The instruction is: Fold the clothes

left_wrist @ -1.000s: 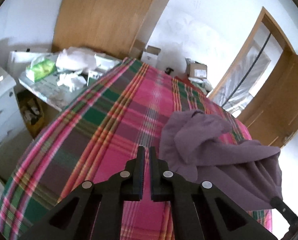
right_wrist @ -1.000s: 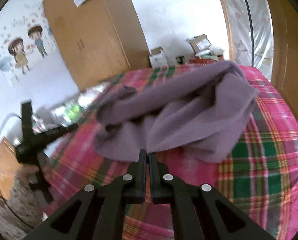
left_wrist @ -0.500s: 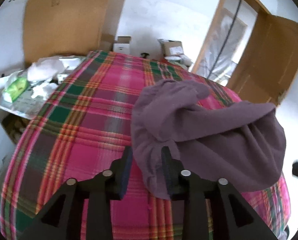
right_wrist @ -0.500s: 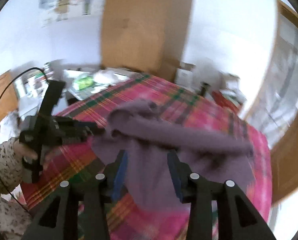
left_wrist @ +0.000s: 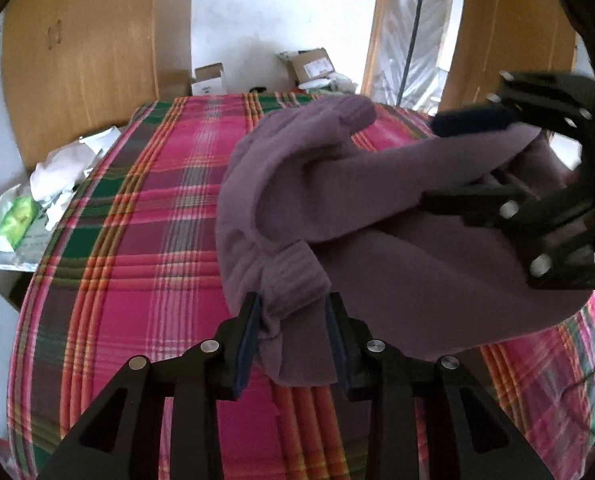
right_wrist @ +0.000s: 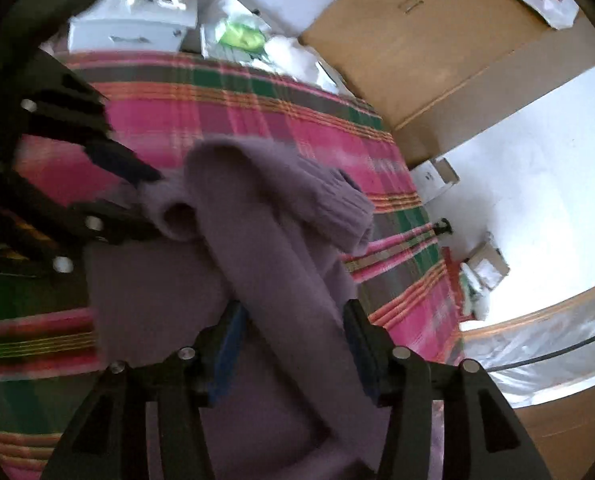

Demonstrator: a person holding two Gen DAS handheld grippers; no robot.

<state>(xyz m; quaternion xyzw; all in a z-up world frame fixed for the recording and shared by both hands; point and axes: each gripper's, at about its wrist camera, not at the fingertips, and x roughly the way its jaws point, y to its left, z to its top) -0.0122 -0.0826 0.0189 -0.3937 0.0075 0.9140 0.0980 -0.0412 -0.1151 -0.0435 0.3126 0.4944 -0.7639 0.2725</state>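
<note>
Purple sweater (left_wrist: 377,208) bunched on plaid bed (left_wrist: 145,240) (no fold made); left gripper (left_wrist: 293,336) and right gripper (right_wrist: 293,340) jaws have just been opening, fabric loose between them.

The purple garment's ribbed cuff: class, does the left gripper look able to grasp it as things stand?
Probably yes. The ribbed cuff lies between the left gripper's spread fingers, with nothing in the way. The right gripper works at the far side of the purple garment.

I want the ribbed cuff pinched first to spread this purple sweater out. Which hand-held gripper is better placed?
Probably the left hand-held gripper: the ribbed cuff of the purple sweater already lies between its open jaws. The right hand-held gripper, just opened, straddles a plain fold.
</note>
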